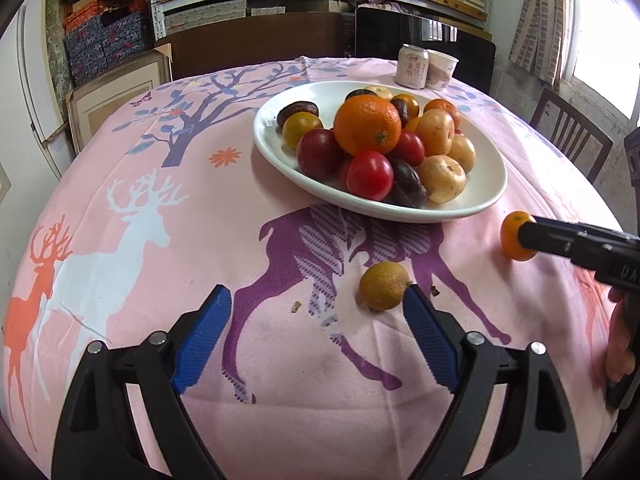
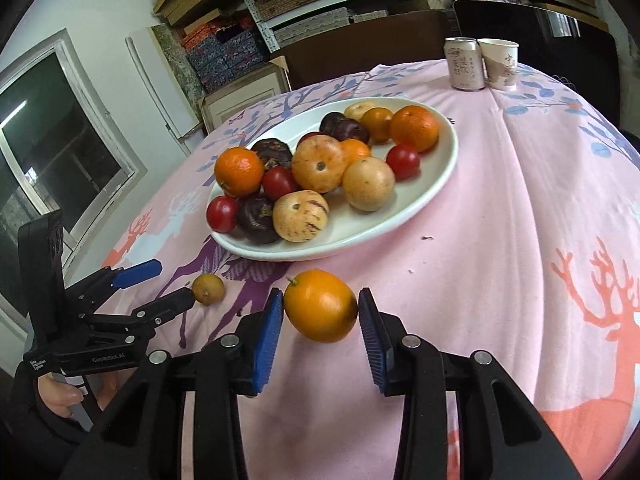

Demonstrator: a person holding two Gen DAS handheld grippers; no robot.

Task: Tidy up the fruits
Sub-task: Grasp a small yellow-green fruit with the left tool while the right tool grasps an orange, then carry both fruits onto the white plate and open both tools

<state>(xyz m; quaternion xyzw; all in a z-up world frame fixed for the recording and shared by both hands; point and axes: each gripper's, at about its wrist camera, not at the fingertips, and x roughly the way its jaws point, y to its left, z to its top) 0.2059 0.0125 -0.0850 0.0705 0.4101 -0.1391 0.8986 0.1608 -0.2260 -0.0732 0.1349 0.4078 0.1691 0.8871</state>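
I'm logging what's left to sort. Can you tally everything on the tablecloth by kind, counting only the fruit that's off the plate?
Orange fruit off the plate: 1
Yellow-brown fruit off the plate: 1
White plate: 1
Drink can: 1
Paper cup: 1
Total: 5

Right wrist view: left gripper (image 2: 176,282) body reads "GenRobot.AI"; small label beside it, "Data Acquisition System", barely legible.
Drink can (image 2: 466,63) near the tablecloth's far edge: Chinese characters, too small to read.
Left wrist view: right gripper (image 1: 524,236) body shows "DA", rest cut off.
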